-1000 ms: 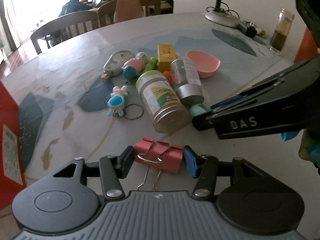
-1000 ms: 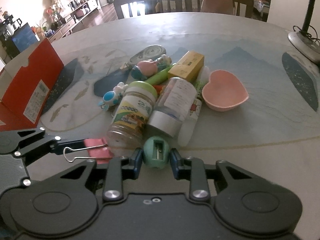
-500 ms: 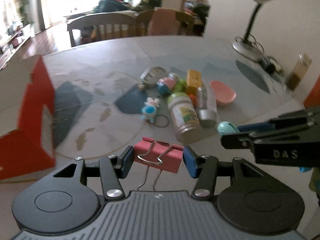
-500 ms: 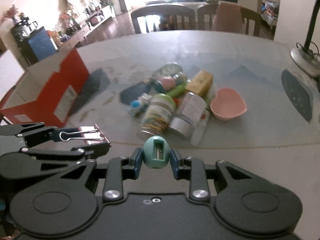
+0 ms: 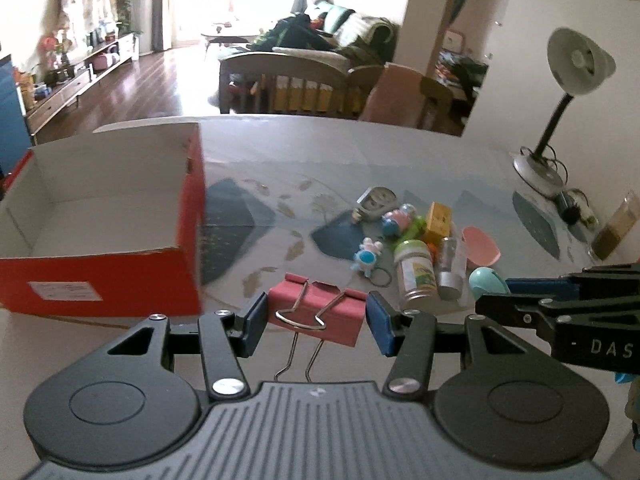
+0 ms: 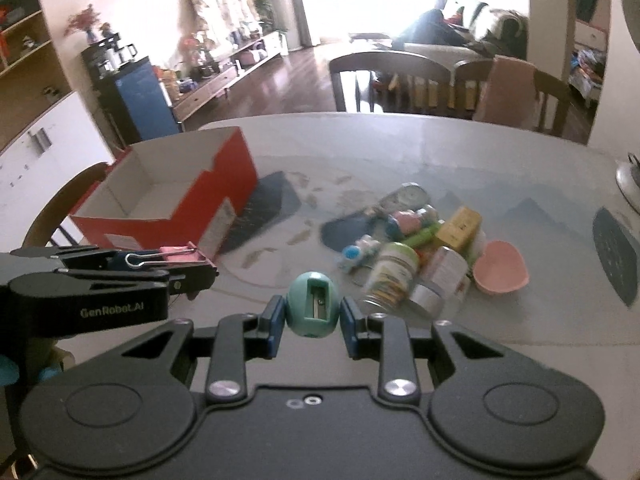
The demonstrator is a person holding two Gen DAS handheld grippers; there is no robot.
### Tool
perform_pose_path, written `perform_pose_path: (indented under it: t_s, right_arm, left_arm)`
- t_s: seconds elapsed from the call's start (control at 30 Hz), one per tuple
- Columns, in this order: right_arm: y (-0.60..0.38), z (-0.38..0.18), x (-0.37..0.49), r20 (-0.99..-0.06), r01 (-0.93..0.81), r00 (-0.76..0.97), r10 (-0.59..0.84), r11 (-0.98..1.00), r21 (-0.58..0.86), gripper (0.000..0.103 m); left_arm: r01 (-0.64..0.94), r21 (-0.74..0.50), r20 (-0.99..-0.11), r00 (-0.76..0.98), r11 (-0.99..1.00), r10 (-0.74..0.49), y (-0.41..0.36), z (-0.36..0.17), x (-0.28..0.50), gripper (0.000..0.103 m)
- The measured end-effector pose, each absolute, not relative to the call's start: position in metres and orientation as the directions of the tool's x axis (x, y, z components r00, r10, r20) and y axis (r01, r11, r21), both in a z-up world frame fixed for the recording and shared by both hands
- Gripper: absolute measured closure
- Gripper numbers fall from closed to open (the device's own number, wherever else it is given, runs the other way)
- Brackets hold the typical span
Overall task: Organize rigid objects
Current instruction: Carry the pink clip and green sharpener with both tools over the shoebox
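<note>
Between the blue pads of the left gripper [image 5: 316,322] sits a pink binder clip [image 5: 316,312], clamped from both sides, with its 2 wire handles pointing back toward the camera. The clip is held in the air above the near edge of the table [image 5: 400,152]. The right gripper [image 6: 313,312] is closed on a small teal pencil sharpener [image 6: 313,305], egg-shaped, with its blade slot facing the camera; it is also lifted off the surface. In the left wrist view the right gripper [image 5: 490,296] comes in from the right side with the sharpener [image 5: 486,280] at its tip.

Farther out, a red cardboard box [image 5: 100,280] with a white inside stands open near the left edge of the table. Toward the middle lies a pile of small things: a jar with a green lid [image 5: 414,270] on its side, a silver can [image 5: 450,264] just beside it, a yellow box [image 5: 438,218], a blue and white toy keychain [image 5: 366,258], and a pink heart-shaped dish [image 5: 480,246] at the right of the pile. A desk lamp [image 5: 560,92] stands at the far right corner.
</note>
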State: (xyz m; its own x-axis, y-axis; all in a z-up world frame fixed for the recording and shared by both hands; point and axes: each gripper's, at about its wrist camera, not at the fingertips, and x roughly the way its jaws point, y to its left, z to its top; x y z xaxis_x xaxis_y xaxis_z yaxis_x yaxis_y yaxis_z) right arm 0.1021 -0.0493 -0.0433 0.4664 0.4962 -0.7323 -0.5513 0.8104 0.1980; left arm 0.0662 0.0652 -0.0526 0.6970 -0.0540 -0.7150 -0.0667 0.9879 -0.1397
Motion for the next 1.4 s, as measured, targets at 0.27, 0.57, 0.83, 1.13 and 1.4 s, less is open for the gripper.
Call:
perform_pose_path:
  t_s: [0.27, 0.57, 0.83, 1.13, 1.4]
  right_arm:
    - [-0.012, -0.02, 0.092, -0.701, -0.605, 0.464, 0.541, 0.772, 0.196, 0.075]
    - [0.053, -0.012, 0.095, -0.689, -0.623, 0.465, 0.555, 0.759, 0.19, 0.075]
    - [0.126, -0.017, 0.102, -0.698, -0.636, 0.463, 0.546, 0.753, 0.167, 0.075]
    - [0.195, -0.036, 0.12, -0.718, -0.637, 0.454, 0.528, 0.755, 0.153, 0.075]
    - [0.241, -0.067, 0.138, -0.776, -0.625, 0.437, 0.454, 0.774, 0.101, 0.075]
  left_arm:
    - [-0.096, -0.16, -0.693, 0.719, 0.982, -0.042, 0.097, -0.031, 0.054, 0.05]
    - [-0.095, -0.144, -0.686, 0.727, 0.985, -0.03, 0.164, -0.022, 0.057, 0.05]
    - [-0.113, -0.147, -0.696, 0.718, 0.983, -0.021, 0.232, -0.024, 0.07, 0.05]
    - [-0.124, -0.141, -0.745, 0.667, 0.982, -0.023, 0.301, -0.043, 0.097, 0.05]
    - [-0.091, -0.099, -0.775, 0.631, 0.991, -0.019, 0.338, -0.058, 0.13, 0.05]
